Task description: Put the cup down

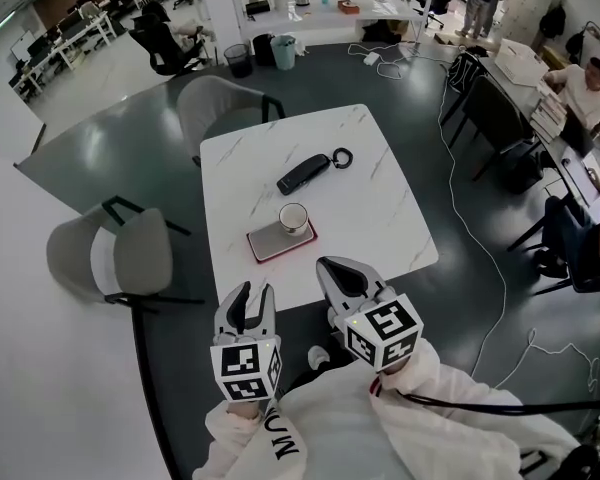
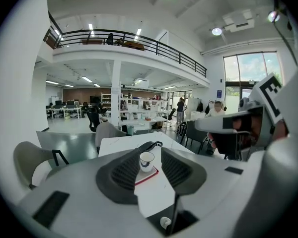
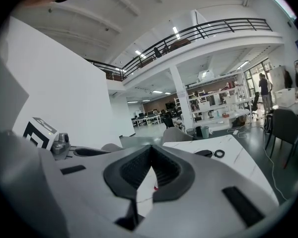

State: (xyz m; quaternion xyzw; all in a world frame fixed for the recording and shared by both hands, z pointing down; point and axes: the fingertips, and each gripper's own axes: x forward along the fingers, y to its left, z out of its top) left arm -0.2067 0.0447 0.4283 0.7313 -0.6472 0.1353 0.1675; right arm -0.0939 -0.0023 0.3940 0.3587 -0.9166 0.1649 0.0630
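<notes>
A white cup (image 1: pixel 293 217) stands upright on a grey tray with a red edge (image 1: pixel 270 242), near the front of the white marble table (image 1: pixel 380 198). Both grippers hover off the table's near edge, apart from the cup. My left gripper (image 1: pixel 250 296) is open and empty; in the left gripper view the cup (image 2: pixel 146 159) and tray (image 2: pixel 145 176) show far off through the gap of that left gripper (image 2: pixel 150 152). My right gripper (image 1: pixel 342 270) is shut with nothing in it, and in the right gripper view the tips of my right gripper (image 3: pixel 151 150) meet.
A black oblong object with a ring (image 1: pixel 305 173) lies behind the cup. Two grey chairs (image 1: pixel 215 103) (image 1: pixel 120 253) stand at the table's far and left sides. White cables (image 1: pixel 470 228) run over the dark floor to the right, where people sit at desks (image 1: pixel 580 88).
</notes>
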